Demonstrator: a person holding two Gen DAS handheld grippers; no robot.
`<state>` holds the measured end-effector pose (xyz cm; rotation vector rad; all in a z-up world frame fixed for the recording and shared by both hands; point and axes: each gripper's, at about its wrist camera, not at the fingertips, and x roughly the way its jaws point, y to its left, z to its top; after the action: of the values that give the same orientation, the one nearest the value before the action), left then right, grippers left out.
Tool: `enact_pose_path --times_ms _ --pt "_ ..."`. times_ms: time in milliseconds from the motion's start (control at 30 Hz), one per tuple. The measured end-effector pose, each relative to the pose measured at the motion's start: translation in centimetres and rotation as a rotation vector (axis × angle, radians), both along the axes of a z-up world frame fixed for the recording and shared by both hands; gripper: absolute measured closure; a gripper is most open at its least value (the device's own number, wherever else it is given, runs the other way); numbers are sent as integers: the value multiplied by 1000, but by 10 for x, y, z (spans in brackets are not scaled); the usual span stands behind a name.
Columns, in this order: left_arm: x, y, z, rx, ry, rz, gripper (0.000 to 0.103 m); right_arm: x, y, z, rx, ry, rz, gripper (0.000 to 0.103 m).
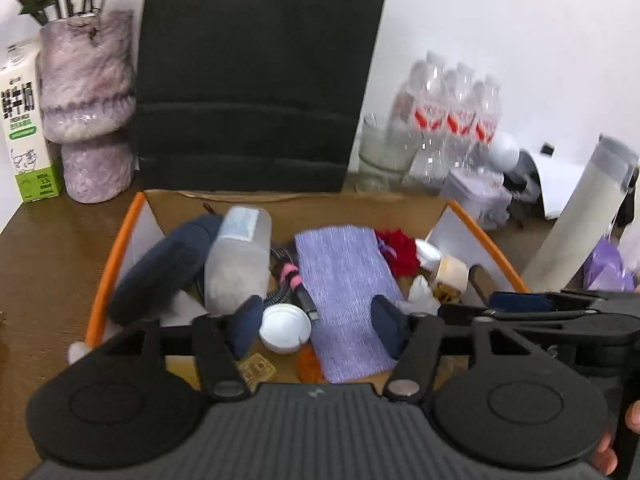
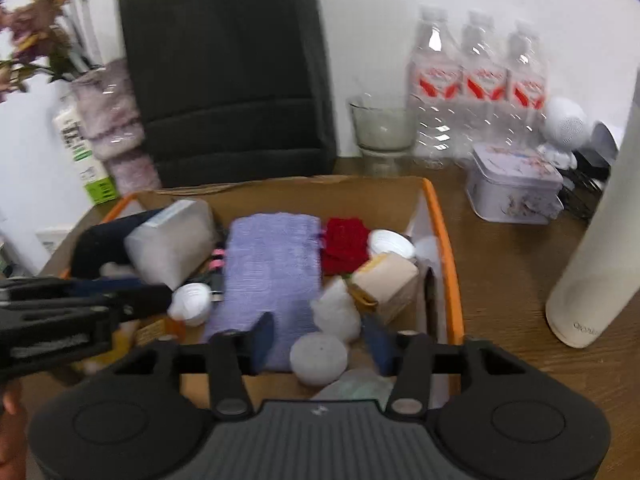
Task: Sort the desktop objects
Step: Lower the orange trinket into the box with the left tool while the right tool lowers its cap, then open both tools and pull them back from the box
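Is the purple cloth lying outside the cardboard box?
No. The purple cloth lies inside the cardboard box, among the other things there, next to a red fluffy item.

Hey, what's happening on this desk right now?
A person is sorting desk clutter with a gripper in each hand. Both the left gripper and the right gripper hover open and empty over a cardboard box with orange edges. The box already holds a purple cloth, a frosted bottle, a red fabric piece and a roll of tape. Water bottles and a tin stand on the desk outside the box.
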<state>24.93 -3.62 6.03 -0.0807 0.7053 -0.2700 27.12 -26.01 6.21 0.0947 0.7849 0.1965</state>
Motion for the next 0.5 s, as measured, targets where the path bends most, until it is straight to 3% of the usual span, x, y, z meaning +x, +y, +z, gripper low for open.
enact_pose_path --times_ms 133,233,300,500 --pt "-20 9 14 -9 -15 32 37 -26 -3 12 29 -64 -14 38" --pt "-62 19 24 -49 -76 110 9 -66 1 24 29 -131 -2 32" --pt "-96 19 24 -50 -103 126 9 -94 3 29 40 -185 24 21" --pt "-196 28 -2 -33 -140 158 0 -184 5 14 4 -234 58 20"
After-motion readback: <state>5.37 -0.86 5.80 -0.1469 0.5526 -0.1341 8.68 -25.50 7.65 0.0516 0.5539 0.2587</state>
